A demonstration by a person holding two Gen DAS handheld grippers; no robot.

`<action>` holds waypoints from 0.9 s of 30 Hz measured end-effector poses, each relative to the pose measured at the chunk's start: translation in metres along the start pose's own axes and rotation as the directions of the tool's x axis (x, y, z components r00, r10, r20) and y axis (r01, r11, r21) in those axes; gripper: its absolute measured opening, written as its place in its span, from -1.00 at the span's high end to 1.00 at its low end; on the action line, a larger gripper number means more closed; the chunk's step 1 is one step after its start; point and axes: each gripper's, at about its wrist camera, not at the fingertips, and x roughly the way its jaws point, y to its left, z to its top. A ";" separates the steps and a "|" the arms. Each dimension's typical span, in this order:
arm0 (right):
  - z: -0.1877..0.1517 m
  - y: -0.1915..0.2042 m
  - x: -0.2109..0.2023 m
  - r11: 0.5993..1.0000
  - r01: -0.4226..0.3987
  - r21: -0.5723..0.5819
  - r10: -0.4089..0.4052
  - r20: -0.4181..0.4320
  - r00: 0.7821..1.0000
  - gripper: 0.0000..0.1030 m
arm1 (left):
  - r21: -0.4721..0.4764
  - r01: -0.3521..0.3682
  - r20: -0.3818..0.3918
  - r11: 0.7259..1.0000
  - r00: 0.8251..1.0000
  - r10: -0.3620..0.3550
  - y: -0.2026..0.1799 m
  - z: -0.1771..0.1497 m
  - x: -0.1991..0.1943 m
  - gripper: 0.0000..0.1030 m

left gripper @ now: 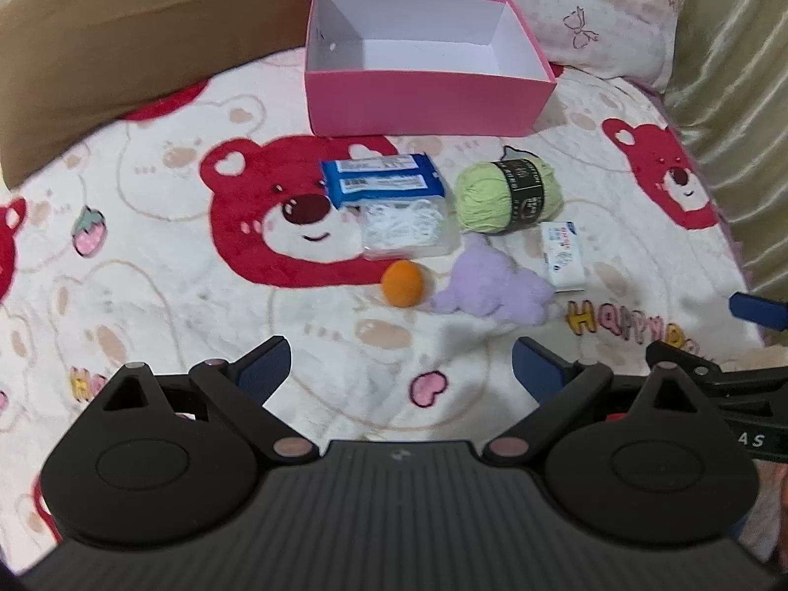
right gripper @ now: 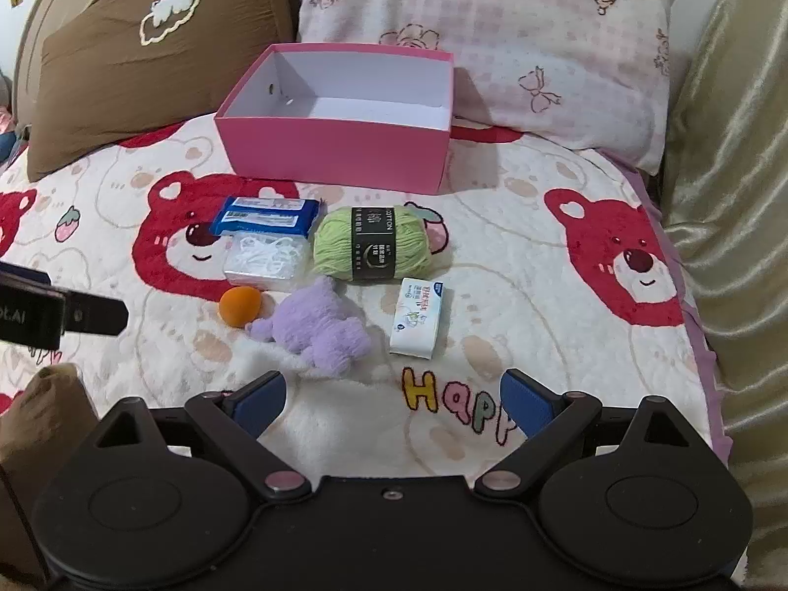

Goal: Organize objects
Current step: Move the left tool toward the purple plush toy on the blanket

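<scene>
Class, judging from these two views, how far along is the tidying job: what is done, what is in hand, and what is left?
Done: nothing yet; the pink box is empty. In hand: nothing; the left hand-held gripper and right hand-held gripper are both open above the blanket. Left: the blue packet, green yarn, orange ball, purple plush toy and white tissue pack.
</scene>
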 end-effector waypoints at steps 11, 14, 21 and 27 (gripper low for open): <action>0.000 0.005 -0.001 0.999 -0.024 -0.034 0.025 0.009 1.000 -0.87 | -0.034 0.021 0.036 0.999 0.999 -0.019 0.006 -0.001 -0.002 -0.91; 0.001 0.008 -0.005 0.997 -0.045 -0.061 0.047 0.029 0.998 -0.87 | -0.027 0.004 0.047 1.000 0.999 -0.003 0.006 -0.002 0.000 -0.91; 0.003 0.008 -0.002 0.997 -0.059 -0.054 0.060 0.029 0.998 -0.87 | -0.012 0.010 0.041 1.000 0.999 -0.009 0.004 -0.001 0.001 -0.91; 0.002 0.011 0.002 0.990 -0.071 -0.125 0.073 0.012 0.997 -0.87 | -0.013 -0.010 0.034 1.000 0.999 0.011 0.005 -0.001 0.006 -0.91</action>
